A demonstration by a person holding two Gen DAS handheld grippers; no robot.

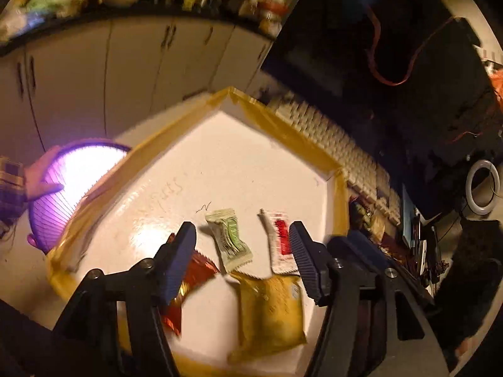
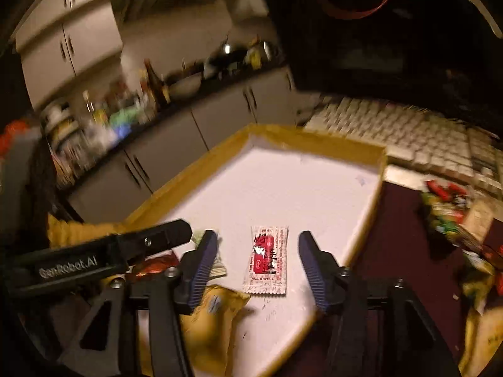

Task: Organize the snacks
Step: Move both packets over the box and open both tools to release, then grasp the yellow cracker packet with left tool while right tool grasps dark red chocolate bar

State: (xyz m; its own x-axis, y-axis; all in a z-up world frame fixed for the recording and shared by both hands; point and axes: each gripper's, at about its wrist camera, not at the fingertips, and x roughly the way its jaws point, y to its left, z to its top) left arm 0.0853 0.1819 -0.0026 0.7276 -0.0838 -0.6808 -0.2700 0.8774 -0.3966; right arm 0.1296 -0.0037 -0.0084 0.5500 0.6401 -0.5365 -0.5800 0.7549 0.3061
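Note:
A white tray (image 1: 239, 163) with a yellow taped rim holds several snack packets. My left gripper (image 1: 242, 229) stands open above it, nothing pressed between its blue pads. A green-and-white packet (image 1: 229, 238) and a yellow packet (image 1: 270, 308) lie flat between its fingers, and a red-orange packet (image 1: 191, 273) lies partly under its left finger. My right gripper (image 2: 258, 236) is open too. A red-and-white packet (image 2: 266, 260) lies flat on the tray (image 2: 283, 182) between its fingers, touching neither. The same packet (image 1: 279, 242) sits beside my left gripper's right finger.
A purple basket (image 1: 72, 182) stands left of the tray. A pale keyboard (image 2: 393, 132) runs behind it. A heap of loose snacks (image 2: 449, 213) lies on the dark maroon surface to the right. A black bar marked GenRobot.AI (image 2: 94, 260) crosses the lower left.

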